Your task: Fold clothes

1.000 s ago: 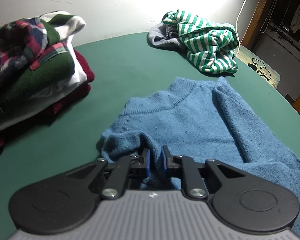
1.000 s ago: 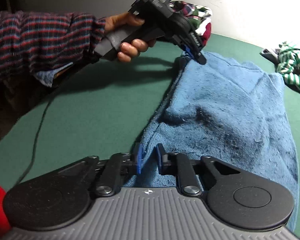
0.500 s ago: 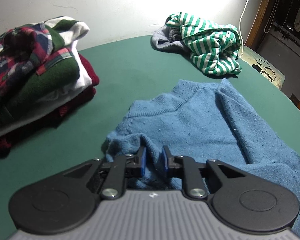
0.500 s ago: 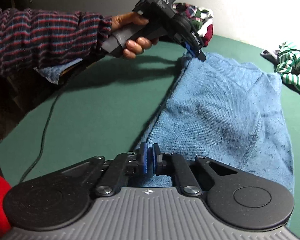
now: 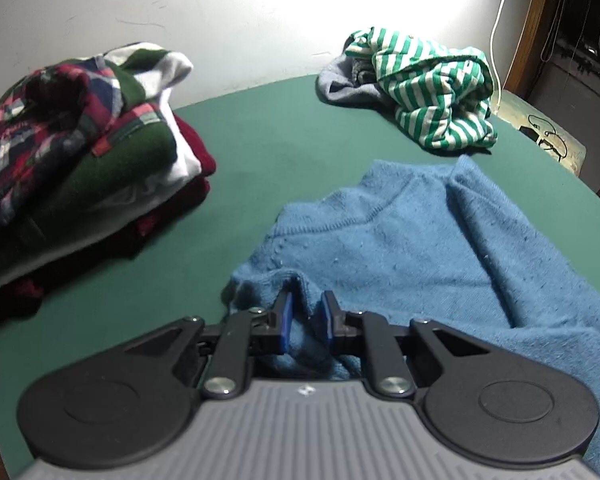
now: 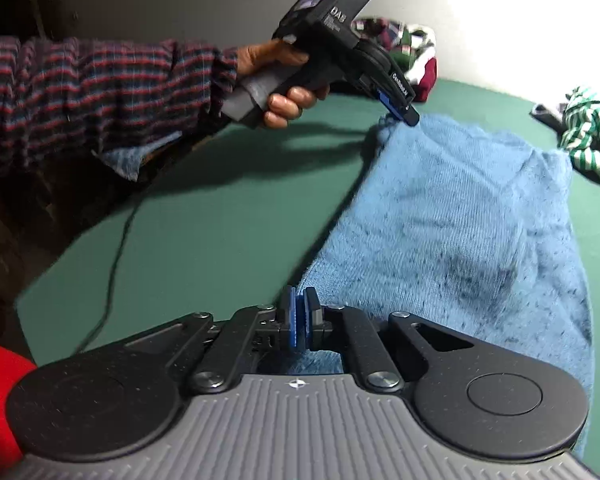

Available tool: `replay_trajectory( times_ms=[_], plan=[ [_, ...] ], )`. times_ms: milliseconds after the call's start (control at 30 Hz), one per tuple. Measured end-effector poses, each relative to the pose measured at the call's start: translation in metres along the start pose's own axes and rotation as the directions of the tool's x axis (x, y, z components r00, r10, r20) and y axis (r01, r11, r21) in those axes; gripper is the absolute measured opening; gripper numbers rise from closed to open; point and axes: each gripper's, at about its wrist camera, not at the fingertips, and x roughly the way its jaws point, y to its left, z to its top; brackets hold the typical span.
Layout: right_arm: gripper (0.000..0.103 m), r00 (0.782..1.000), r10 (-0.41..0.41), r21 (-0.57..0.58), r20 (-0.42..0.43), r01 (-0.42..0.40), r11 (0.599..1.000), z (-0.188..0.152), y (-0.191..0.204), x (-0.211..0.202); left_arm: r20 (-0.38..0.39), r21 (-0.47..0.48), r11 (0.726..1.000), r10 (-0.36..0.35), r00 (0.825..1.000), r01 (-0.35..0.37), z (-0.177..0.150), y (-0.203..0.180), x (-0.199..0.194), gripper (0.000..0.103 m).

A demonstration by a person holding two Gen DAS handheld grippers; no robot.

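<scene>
Blue knit sweater [image 5: 412, 248] spread flat, edges pinched.

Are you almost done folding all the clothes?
Not quite. Done: a folded stack sits at the table's left. In hand: the blue sweater. The left tool is closing on a bunched corner, and the right tool is shut on its near edge. Left: the green striped shirt and a grey garment lie crumpled at the back.
</scene>
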Motion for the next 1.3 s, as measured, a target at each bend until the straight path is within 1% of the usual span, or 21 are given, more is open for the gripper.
replay_trajectory(
  times_ms=[100, 200, 233, 300, 367, 433, 500, 533, 600, 667, 767, 833, 867, 900, 1000, 1033, 1067, 1100, 1200, 1233, 1300],
  plan=[
    [0.005, 1.000, 0.005, 0.032, -0.005, -0.005, 0.999, -0.007, -0.003, 0.011, 0.000, 0.007, 1.000, 0.010, 1.000, -0.010, 0.000, -0.002, -0.002, 0.017],
    [0.017, 0.999, 0.032, 0.042, -0.018, -0.031, 0.999, -0.003, -0.005, 0.006, 0.013, 0.038, 0.999, 0.036, 0.999, -0.037, -0.001, -0.005, -0.012, 0.023],
    [0.017, 0.999, 0.031, 0.043, -0.012, -0.031, 0.999, -0.001, -0.005, 0.001, 0.021, 0.046, 0.998, 0.050, 0.999, -0.051, -0.002, -0.006, -0.017, 0.026],
    [0.017, 1.000, -0.010, 0.056, 0.026, 0.009, 0.998, 0.001, -0.010, -0.013, 0.055, 0.063, 0.993, 0.099, 0.994, -0.103, -0.009, -0.011, -0.033, 0.040],
    [0.017, 0.997, -0.064, 0.091, 0.035, 0.061, 0.994, 0.001, -0.019, -0.016, 0.094, 0.072, 0.987, 0.139, 0.986, -0.146, -0.016, -0.017, -0.049, 0.046],
    [0.017, 0.992, -0.120, 0.128, 0.036, 0.114, 0.985, 0.000, -0.029, -0.017, 0.124, 0.049, 0.990, 0.128, 0.984, -0.135, -0.023, -0.025, -0.064, 0.046],
    [0.018, 0.984, -0.175, 0.166, 0.035, 0.167, 0.972, 0.000, -0.038, -0.018, 0.156, 0.028, 0.996, 0.081, 0.984, -0.086, -0.031, -0.037, -0.077, 0.046],
    [0.018, 0.983, -0.181, 0.182, 0.031, 0.173, 0.968, -0.001, -0.041, -0.016, 0.160, 0.026, 0.998, 0.051, 0.986, -0.056, -0.034, -0.045, -0.079, 0.046],
    [0.018, 0.987, -0.159, 0.185, 0.023, 0.153, 0.971, -0.005, -0.038, -0.009, 0.152, 0.024, 1.000, 0.000, 0.988, -0.004, -0.042, -0.062, -0.077, 0.046],
    [0.018, 0.989, -0.149, 0.156, 0.008, 0.146, 0.977, -0.009, -0.032, -0.003, 0.115, 0.042, 0.999, -0.019, 0.993, 0.015, -0.053, -0.076, -0.066, 0.047],
    [0.018, 0.993, -0.120, 0.113, -0.016, 0.121, 0.986, -0.016, -0.024, -0.001, 0.063, 0.098, 0.994, 0.043, 0.997, -0.049, -0.069, -0.089, -0.046, 0.047],
    [0.018, 0.996, -0.083, 0.087, -0.039, 0.086, 0.993, -0.020, -0.018, -0.005, 0.075, 0.109, 0.991, 0.075, 0.994, -0.082, -0.076, -0.089, -0.042, 0.058],
    [0.018, 0.997, -0.060, 0.074, -0.055, 0.064, 0.995, -0.022, -0.016, -0.009, 0.081, 0.101, 0.990, 0.089, 0.993, -0.097, -0.077, -0.086, -0.041, 0.068],
    [0.018, 0.997, -0.037, 0.063, -0.073, 0.041, 0.997, -0.024, -0.013, -0.014, 0.080, 0.090, 0.991, 0.095, 0.992, -0.102, -0.077, -0.082, -0.040, 0.073],
    [0.021, 0.990, 0.023, 0.038, -0.136, -0.018, 0.999, -0.028, -0.007, -0.032, 0.068, 0.042, 0.995, 0.087, 0.994, -0.090, -0.077, -0.074, -0.044, 0.071],
    [0.021, 0.988, 0.034, 0.044, -0.148, -0.028, 0.999, -0.028, -0.007, -0.039, 0.071, 0.034, 0.995, 0.087, 0.994, -0.090, -0.076, -0.075, -0.047, 0.068],
    [0.021, 0.990, 0.030, 0.055, -0.141, -0.023, 0.998, -0.028, -0.007, -0.048, 0.083, 0.035, 0.995, 0.090, 0.993, -0.093, -0.075, -0.077, -0.053, 0.059],
    [0.021, 0.991, 0.021, 0.070, -0.135, -0.012, 0.997, -0.028, -0.008, -0.056, 0.097, 0.038, 0.995, 0.089, 0.991, -0.093, -0.075, -0.081, -0.060, 0.056],
    [0.023, 0.990, 0.004, 0.092, -0.143, 0.010, 0.996, -0.028, -0.011, -0.073, 0.151, 0.056, 0.995, 0.073, 0.986, -0.082, -0.076, -0.098, -0.088, 0.060],
    [0.023, 0.988, 0.023, 0.090, -0.150, -0.009, 0.996, -0.029, -0.010, -0.075, 0.163, 0.060, 0.996, 0.059, 0.985, -0.069, -0.077, -0.104, -0.096, 0.061],
    [0.024, 0.984, 0.082, 0.083, -0.161, -0.069, 0.994, -0.030, -0.008, -0.077, 0.164, 0.062, 0.998, 0.009, 0.986, -0.019, -0.083, -0.116, -0.106, 0.069]
  ],
)
